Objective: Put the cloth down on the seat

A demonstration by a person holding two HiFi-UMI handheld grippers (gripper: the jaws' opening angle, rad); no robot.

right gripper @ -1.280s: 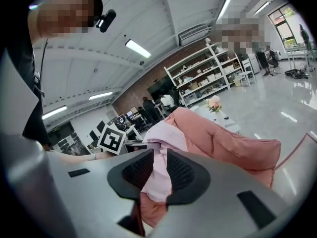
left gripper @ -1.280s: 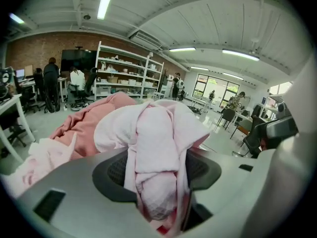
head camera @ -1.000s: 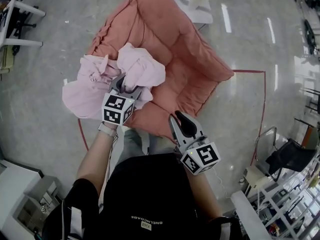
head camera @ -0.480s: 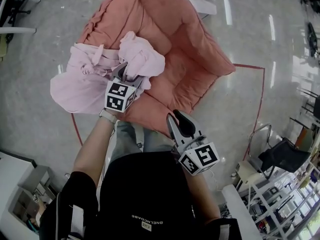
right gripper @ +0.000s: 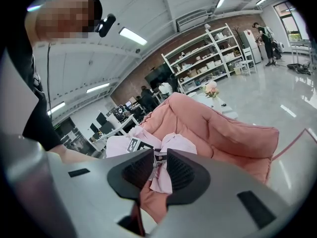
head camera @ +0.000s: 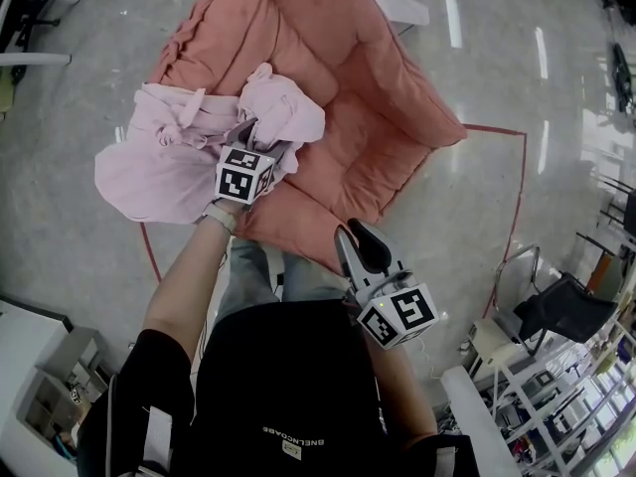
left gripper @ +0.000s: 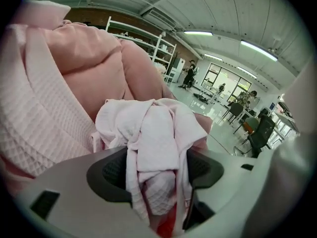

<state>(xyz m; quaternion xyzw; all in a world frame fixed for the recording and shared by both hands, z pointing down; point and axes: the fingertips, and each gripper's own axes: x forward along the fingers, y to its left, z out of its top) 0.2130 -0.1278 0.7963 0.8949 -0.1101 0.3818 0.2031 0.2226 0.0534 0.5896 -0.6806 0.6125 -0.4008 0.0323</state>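
While seat (head camera: 388, 107) lies ahead with padded hollow free, aim there. Cloth (head camera: 164, 162) mostly slung over seat's left arm, one wad at front edge; probably slides floorward unless carried inward. Left gripper (head camera: 260, 139): jaws opening, cloth wad between pads. Lower over cushion before full release, then lift straight out. Right gripper (head camera: 356, 238): narrow gap, empty, near body; keep clear.

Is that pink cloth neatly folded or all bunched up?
Bunched up. The pink cloth lies in crumpled lumps and loose folds over the side of the seat, part spilling outside it.
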